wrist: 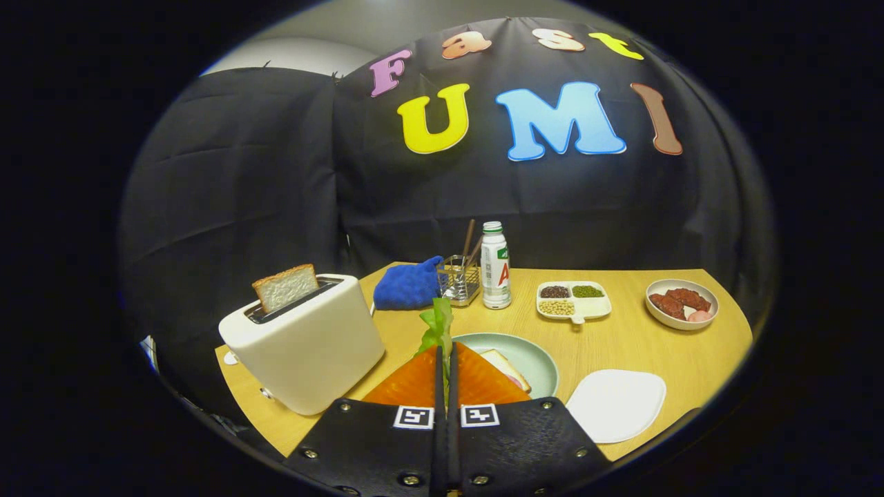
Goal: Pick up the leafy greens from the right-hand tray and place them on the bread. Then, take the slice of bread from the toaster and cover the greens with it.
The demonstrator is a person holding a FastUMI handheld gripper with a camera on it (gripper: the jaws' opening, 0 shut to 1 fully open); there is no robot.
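My gripper (444, 348) is shut on the leafy greens (437, 324), which stick up from between the fingertips. Just beyond and right of the fingers lies a pale green plate (535, 355) with a slice of bread (507, 369) on it, partly hidden by the right finger. The greens hang over the plate's left rim. To the left stands a white toaster (307, 345) with a slice of bread (284, 286) poking up from its slot. Right of the plate lies a white tray (617, 404) with nothing on it.
Along the back of the wooden table (621, 338) are a blue cloth (409, 284), a wire holder with sticks (460, 276), a white bottle (494, 266), a divided dish of beans (572, 301) and a bowl of meat (681, 302).
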